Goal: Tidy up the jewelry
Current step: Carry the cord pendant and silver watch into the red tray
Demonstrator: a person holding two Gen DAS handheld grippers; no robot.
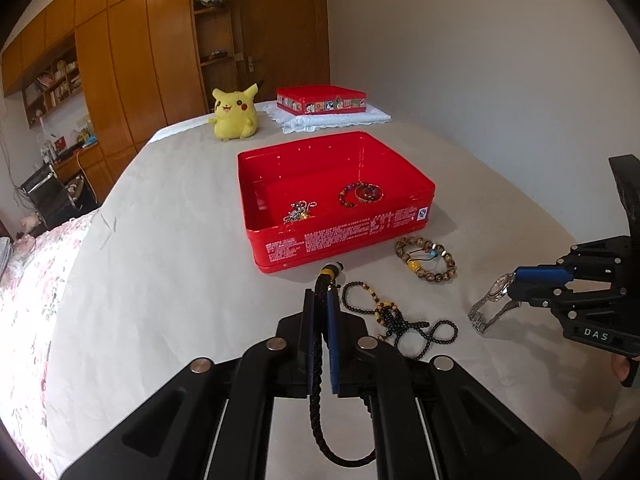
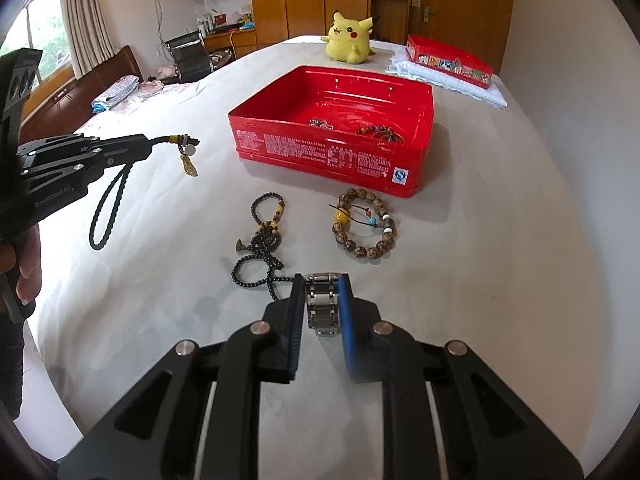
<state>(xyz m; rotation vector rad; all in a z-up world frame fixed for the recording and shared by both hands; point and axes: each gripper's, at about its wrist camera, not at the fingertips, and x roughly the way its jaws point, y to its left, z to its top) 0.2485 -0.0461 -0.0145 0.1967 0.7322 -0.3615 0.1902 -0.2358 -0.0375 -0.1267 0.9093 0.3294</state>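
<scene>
Two grips look slim — left gripper (image 1: 323,312) pinching a braided cord (image 2: 108,208), right gripper (image 2: 321,300) pinching a watch (image 2: 321,304) above the bed (image 2: 500,240) — either could slip short of the red tin (image 2: 332,152).

I see the open red rectangular metal tin (image 2: 332,152) at twelve o'clock holding two bracelets. At its six: a brown wooden bead bracelet (image 2: 364,226) and a black bead necklace (image 2: 262,240), both flat. A silver link watch (image 2: 322,304) and a black braided cord (image 2: 112,204) hang lifted.
</scene>
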